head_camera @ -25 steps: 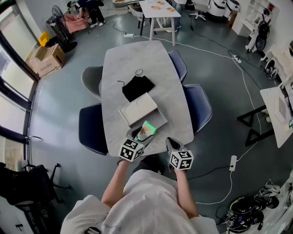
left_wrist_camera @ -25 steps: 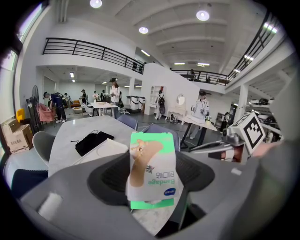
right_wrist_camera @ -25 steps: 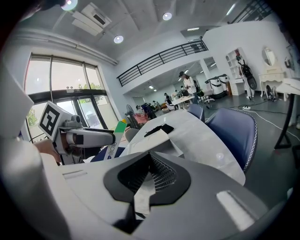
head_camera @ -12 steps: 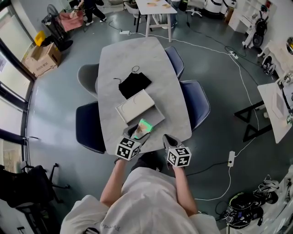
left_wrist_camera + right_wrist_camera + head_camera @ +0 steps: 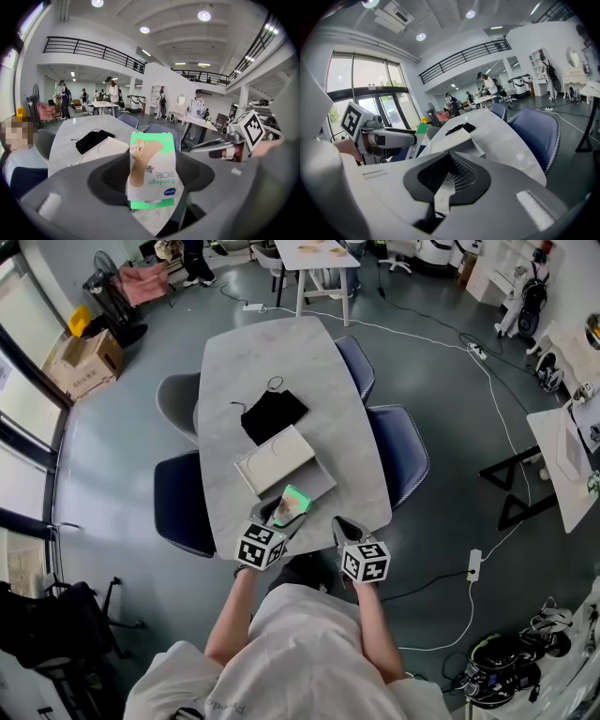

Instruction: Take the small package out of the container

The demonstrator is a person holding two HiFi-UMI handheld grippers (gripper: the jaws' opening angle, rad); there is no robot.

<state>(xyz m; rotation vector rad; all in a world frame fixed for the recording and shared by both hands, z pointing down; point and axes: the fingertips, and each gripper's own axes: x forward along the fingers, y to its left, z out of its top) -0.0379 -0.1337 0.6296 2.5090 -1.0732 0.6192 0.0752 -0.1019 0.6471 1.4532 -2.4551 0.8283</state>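
Obs. 1, left gripper: jaws clamped on the small package. It is a flat white-and-green sachet with a picture of a sticking plaster on its face and the word "Bandage" beneath. It stands upright between the pads, and most of it projects beyond the tips.

Obs. 2, position, head view: the package is over the near end of the marble table, just in front of the container. The container is a flat white box lying at an angle across the tabletop. A grey panel lies against its near right side (lid or base, cannot tell which). The package is outside the box outline, close to its near corner. From above I cannot tell whether its lower edge touches the tabletop.

Obs. 3: a black pouch with a thin cord lies just beyond the box, toward the middle of the table.

Obs. 4, right gripper: jaws drawn together at the tips with nothing between them. Only a sliver of tabletop shows through the slit lower down. It hovers at the near right edge of the table, beside the left gripper but apart from it. Its marker cube faces up.

Obs. 5, surroundings: two blue chairs are tucked in on the right side. A third blue one and a grey chair are on the left.
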